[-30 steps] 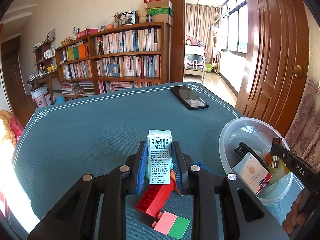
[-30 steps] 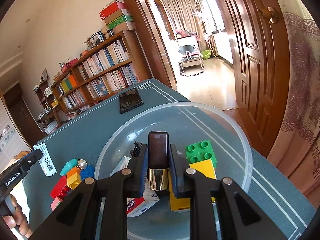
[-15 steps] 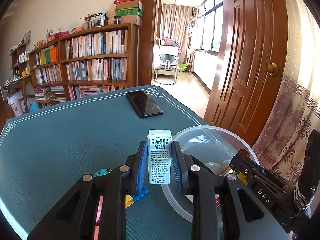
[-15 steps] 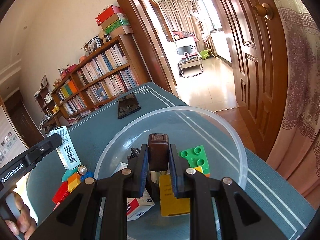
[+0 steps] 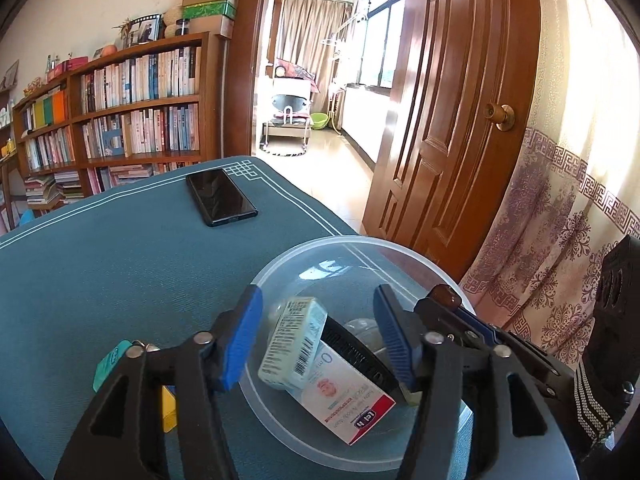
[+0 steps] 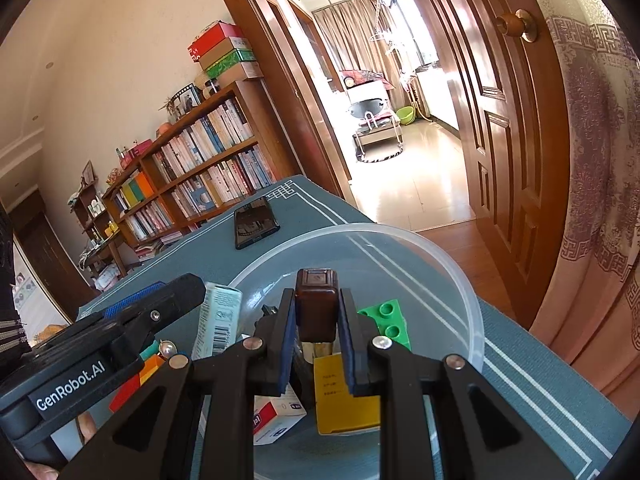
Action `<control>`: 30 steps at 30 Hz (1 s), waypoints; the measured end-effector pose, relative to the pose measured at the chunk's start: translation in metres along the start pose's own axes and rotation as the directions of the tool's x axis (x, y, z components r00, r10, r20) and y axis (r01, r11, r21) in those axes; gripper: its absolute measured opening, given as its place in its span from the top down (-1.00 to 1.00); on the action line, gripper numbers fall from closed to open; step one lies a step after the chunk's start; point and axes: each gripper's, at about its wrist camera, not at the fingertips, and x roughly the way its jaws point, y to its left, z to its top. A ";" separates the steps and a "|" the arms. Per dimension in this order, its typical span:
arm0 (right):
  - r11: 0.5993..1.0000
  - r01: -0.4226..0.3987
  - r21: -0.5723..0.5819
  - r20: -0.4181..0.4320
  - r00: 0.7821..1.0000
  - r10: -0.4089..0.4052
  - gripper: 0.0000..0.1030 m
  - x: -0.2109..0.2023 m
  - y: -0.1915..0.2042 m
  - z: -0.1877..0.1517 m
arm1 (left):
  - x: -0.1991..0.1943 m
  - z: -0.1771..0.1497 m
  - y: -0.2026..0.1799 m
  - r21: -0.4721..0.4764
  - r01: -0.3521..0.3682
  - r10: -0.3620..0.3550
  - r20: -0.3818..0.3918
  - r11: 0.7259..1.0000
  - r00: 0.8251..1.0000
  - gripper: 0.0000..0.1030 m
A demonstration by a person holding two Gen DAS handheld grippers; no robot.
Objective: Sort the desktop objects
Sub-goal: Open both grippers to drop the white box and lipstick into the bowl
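Release of the pale carton (image 5: 294, 344) is noted: left gripper (image 5: 318, 344) jaws, pinching it a moment ago, are spread and it is tilted inside the clear bowl (image 5: 360, 246), while the brown bottle (image 6: 316, 304) is pinched by right gripper (image 6: 314, 344) jaws above it.

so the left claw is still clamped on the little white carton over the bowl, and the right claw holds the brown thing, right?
Not quite. The left claw is open: the left wrist view shows its blue pads spread wide and the carton lying free, tilted in the bowl. The rest stands: the right claw is shut on the brown thing over the bowl.
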 end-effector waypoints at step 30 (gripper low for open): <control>0.997 0.055 -0.056 0.107 0.993 -0.048 -0.84 -0.014 0.013 -0.004 | -0.051 0.000 0.052 -0.093 -0.242 0.250 0.086 0.966 0.964 -0.72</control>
